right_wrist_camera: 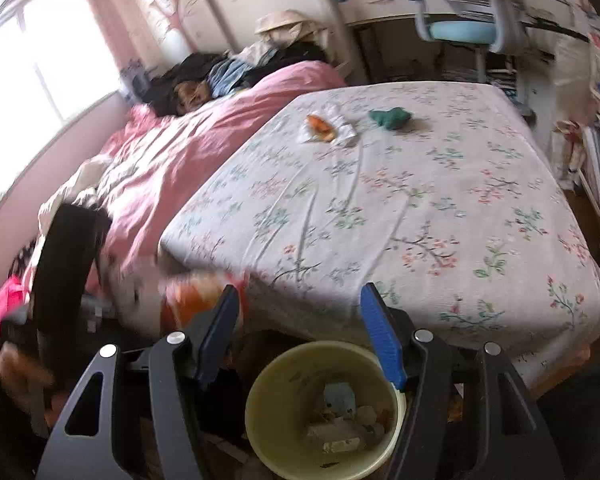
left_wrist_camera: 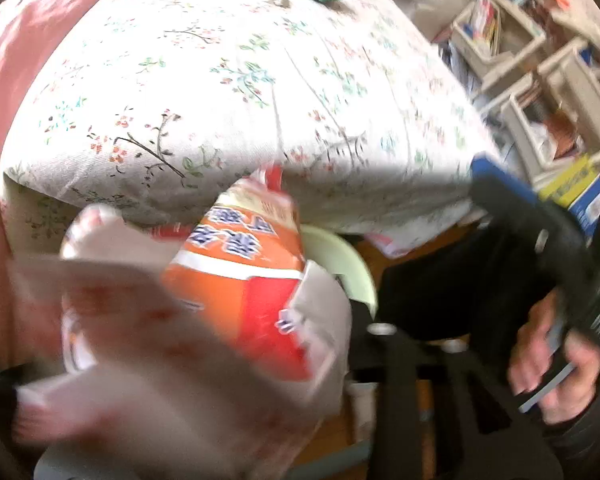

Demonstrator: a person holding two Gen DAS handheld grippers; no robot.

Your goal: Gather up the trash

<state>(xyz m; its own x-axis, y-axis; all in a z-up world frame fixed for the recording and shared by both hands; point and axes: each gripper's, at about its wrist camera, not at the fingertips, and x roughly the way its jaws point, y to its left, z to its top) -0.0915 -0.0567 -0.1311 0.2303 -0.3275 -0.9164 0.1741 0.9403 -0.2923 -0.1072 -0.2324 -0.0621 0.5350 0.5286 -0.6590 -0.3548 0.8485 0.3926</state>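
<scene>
Floral bed: orange wrapper, green wad.

One bed carries one orange wrapper, one green scrap and one white tissue; one bin; one orange packet.

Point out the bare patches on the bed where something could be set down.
The floral sheet is bare from its near edge back to the orange scrap and green wad. Crowded: the pink duvet side, with clothes heaped behind it.
</scene>
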